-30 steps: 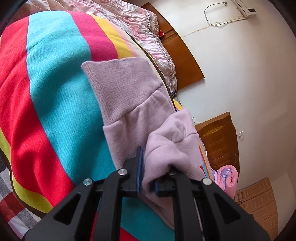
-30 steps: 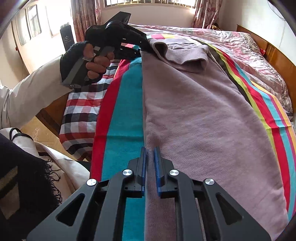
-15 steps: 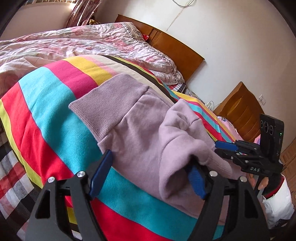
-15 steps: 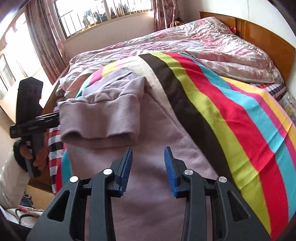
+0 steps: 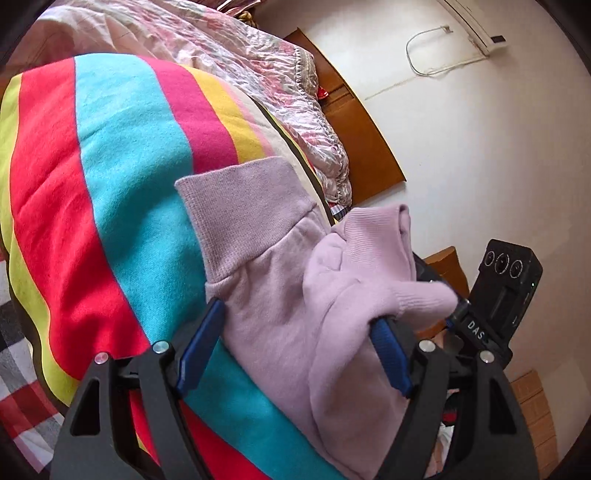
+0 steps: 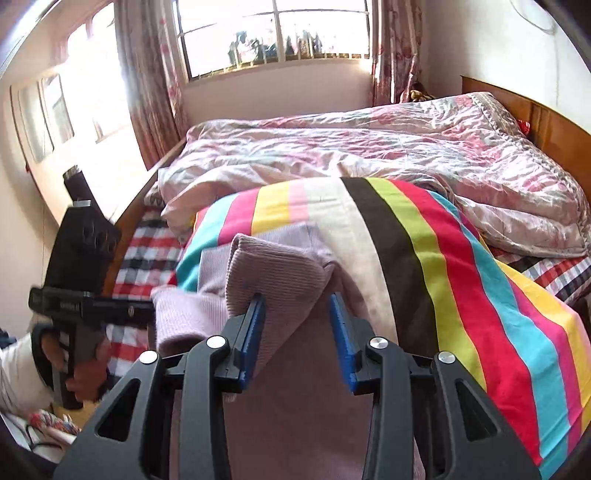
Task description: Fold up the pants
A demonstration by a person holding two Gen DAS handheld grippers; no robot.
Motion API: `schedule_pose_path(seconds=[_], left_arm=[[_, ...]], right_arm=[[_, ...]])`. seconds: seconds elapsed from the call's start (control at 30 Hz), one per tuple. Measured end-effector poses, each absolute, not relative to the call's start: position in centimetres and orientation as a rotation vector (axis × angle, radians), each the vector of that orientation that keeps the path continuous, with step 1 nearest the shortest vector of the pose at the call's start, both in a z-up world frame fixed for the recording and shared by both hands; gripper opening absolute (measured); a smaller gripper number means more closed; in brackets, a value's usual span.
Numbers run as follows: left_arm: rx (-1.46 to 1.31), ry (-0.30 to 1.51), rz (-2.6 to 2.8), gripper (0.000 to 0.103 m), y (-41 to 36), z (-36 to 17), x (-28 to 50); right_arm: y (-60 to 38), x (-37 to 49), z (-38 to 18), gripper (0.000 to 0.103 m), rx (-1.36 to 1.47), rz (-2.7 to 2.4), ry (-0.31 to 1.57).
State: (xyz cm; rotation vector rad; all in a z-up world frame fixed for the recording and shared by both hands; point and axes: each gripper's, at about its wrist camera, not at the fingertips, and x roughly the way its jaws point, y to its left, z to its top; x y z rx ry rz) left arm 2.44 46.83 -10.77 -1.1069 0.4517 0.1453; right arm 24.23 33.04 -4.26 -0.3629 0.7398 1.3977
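Note:
Lilac pants (image 5: 269, 295) lie along the striped blanket (image 5: 122, 206), and one ribbed cuff (image 5: 240, 206) lies flat. A second cuffed end (image 5: 373, 258) is doubled back on top. My left gripper (image 5: 295, 343) is open wide, with the folded cloth lying loose between its blue pads (image 5: 199, 343). In the right wrist view my right gripper (image 6: 297, 325) is opening. The doubled ribbed cuff (image 6: 277, 269) droops between its pads (image 6: 341, 332) and is not pinched. The right gripper's black body (image 5: 508, 291) faces me from across the pants.
A crumpled pink floral quilt (image 6: 388, 147) covers the far half of the bed, against a wooden headboard (image 5: 354, 122). A plaid sheet (image 6: 147, 254) shows at the bed's edge. A person's hand (image 6: 79, 373) holds the left gripper's handle. A curtained window (image 6: 273, 33) is behind.
The left jaws were shut on a fold of the pants and now stand wide apart. The right gripper moved up the pants to the doubled cuff while its jaws spread.

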Motion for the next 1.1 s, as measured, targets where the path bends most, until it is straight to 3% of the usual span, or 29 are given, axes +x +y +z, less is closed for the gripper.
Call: schedule_pose_path(seconds=[0.1, 0.43, 0.73, 1.03, 1.1], left_arm=[[-1.172, 0.458, 0.168, 0.084, 47.5, -11.2, 1.7], [-1.422, 0.354, 0.118, 0.084, 50.3, -14.0, -0.3], [-1.337, 0.369, 0.169, 0.087, 50.7, -12.7, -1.8], [-1.262, 0.412, 0.22, 0.085, 50.3, -12.9, -0.5], [-1.227, 0.439, 0.244, 0.078, 49.9, -12.8, -0.6]], right_arm=[[33.2, 25.4, -3.9, 0.045, -0.294, 1.332, 0.75], [31.2, 25.2, -6.6, 0.045, -0.325, 1.299, 0.804], [33.1, 23.2, -6.5, 0.045, -0.444, 1.314, 0.742], [37.6, 26.1, -8.3, 0.044, -0.318, 1.405, 0.909], [38.6, 25.5, -9.3, 0.042, -0.379, 1.371, 0.893]])
